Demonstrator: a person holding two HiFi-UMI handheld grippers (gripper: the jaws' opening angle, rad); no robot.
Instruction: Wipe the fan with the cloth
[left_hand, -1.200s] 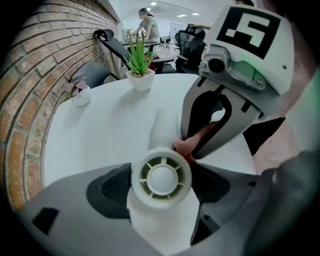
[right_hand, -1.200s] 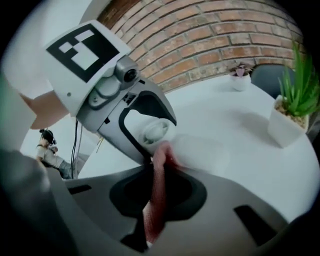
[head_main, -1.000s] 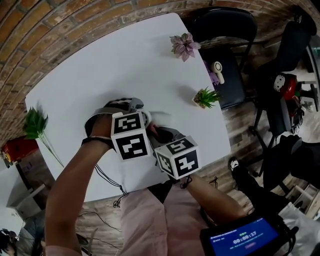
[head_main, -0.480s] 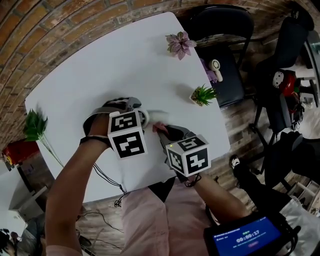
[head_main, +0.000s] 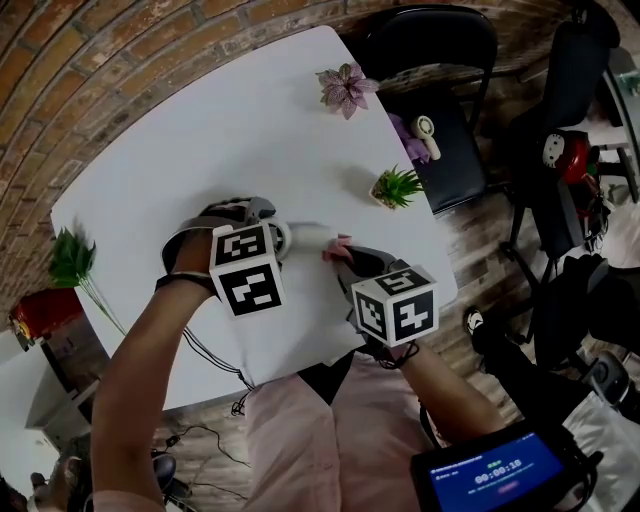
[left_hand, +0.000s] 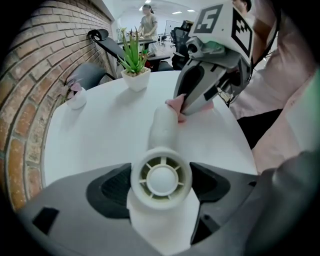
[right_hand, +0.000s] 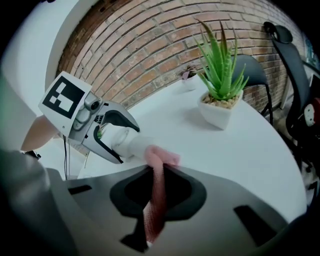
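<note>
— White table (head_main: 200, 130), brick wall (right_hand: 150, 45) past it. Where's the fan?

— The fan (left_hand: 164, 127) is in the left gripper (left_hand: 161, 184). Its jaws press on either side of the round head, and the handle points straight ahead, away from them. I'd guess it's held that way to leave the handle bare for wiping.

— And the cloth?

— The pink cloth (right_hand: 161, 157) is pinched between the closed jaws of the right gripper (right_hand: 159, 192). A bunched end pokes out in front and touches the far end of the handle.

— So wiping is under way?

— It looks so. The clamped head probably can't be reached like this.

— Anything nearby?

— A potted plant (right_hand: 220, 85), well beyond the right gripper and off to its front right, likely out of the stroke's way.
</note>
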